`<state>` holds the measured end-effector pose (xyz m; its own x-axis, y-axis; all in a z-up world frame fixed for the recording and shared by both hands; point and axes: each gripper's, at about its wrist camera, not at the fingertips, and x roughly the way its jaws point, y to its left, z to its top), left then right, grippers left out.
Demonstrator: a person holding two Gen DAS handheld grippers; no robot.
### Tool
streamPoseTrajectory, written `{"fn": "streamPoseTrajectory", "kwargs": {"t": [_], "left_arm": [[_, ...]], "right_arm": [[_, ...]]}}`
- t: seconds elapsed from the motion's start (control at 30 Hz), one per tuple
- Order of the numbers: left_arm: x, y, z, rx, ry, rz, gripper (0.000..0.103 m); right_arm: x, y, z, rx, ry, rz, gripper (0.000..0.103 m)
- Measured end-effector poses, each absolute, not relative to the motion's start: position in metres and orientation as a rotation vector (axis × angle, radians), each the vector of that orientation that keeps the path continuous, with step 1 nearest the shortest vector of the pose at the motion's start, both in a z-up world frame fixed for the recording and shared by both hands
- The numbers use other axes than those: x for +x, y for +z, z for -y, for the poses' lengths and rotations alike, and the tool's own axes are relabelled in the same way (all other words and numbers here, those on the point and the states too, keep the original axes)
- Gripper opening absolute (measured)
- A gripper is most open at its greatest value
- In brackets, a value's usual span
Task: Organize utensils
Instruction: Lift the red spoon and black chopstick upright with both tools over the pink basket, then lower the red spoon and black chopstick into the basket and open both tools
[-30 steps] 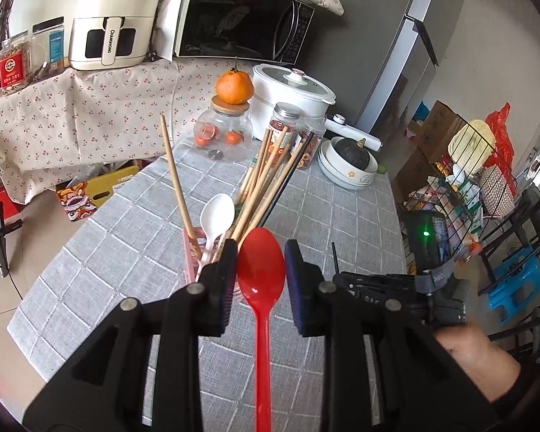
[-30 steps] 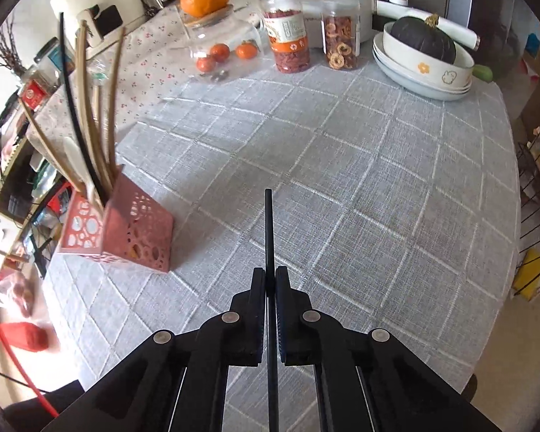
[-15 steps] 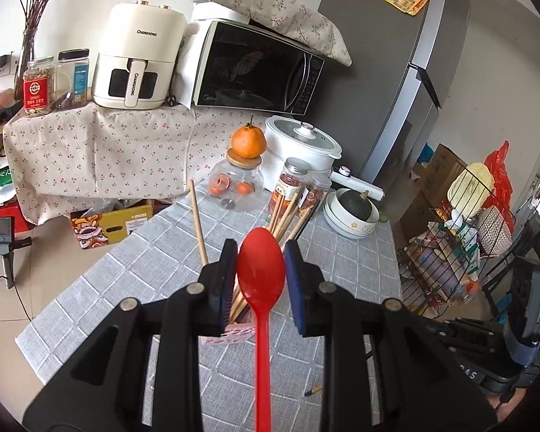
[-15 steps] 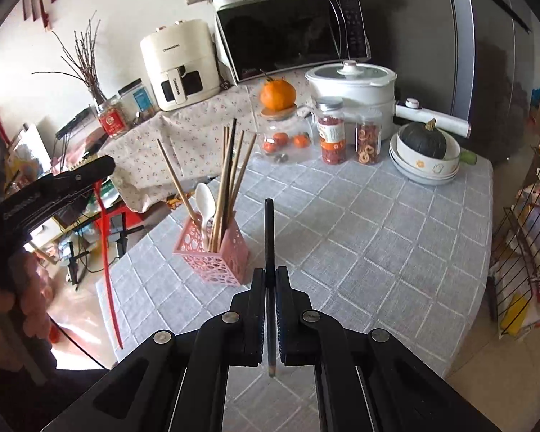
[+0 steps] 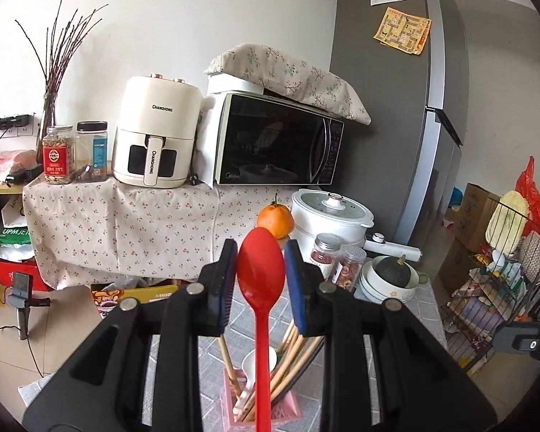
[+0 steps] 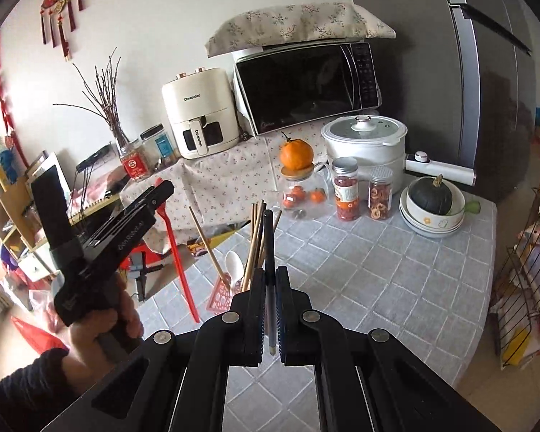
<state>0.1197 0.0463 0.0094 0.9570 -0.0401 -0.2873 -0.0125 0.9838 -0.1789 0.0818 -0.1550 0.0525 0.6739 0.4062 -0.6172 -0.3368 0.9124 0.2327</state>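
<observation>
A: What is the left gripper (image 5: 260, 284) carrying?
B: Its jaws are closing on a red spoon (image 5: 261, 280), bowl up between the pads, handle hanging down over the pink holder (image 5: 266, 412) near the desk's (image 6: 360, 270) left edge.
A: And the right gripper (image 6: 269, 309)?
B: Its jaws are pinching a black chopstick (image 6: 268, 252), standing upright just in front of that holder (image 6: 219, 297).
A: What is sitting in the holder?
B: Wooden chopsticks (image 6: 255, 237) and a white spoon (image 6: 234, 264), leaning out and crowding its mouth.
A: Anything else around?
B: Along the desk's far edge a glass jar (image 6: 298, 194) with an orange (image 6: 296, 154) on its lid, two spice jars (image 6: 345, 189), a white cooker (image 6: 363, 147) and stacked bowls holding a dark squash (image 6: 431, 196). They are standing well apart from the holder.
</observation>
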Motion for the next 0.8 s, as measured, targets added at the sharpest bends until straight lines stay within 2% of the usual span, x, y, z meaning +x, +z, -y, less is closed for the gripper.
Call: {"fn": "streamPoseTrajectory", "kwargs": {"t": [0.33, 0.67, 0.8], "left_arm": [[0.141, -0.013, -0.04, -0.139, 0.05, -0.242, 0.029], [0.158, -0.04, -0.037, -0.134, 0.024, -0.354, 0.029], [0.157, -0.039, -0.041, -0.177, -0.007, -0.426, 0.04]], "right_arm": [[0.091, 0.06, 0.149, 0.127, 0.435, -0.698, 0.005], [0.098, 0.064, 0.141, 0.191, 0.449, -0.675, 0.005], [0.101, 0.068, 0.139, 0.2, 0.449, -0.653, 0.005]]}}
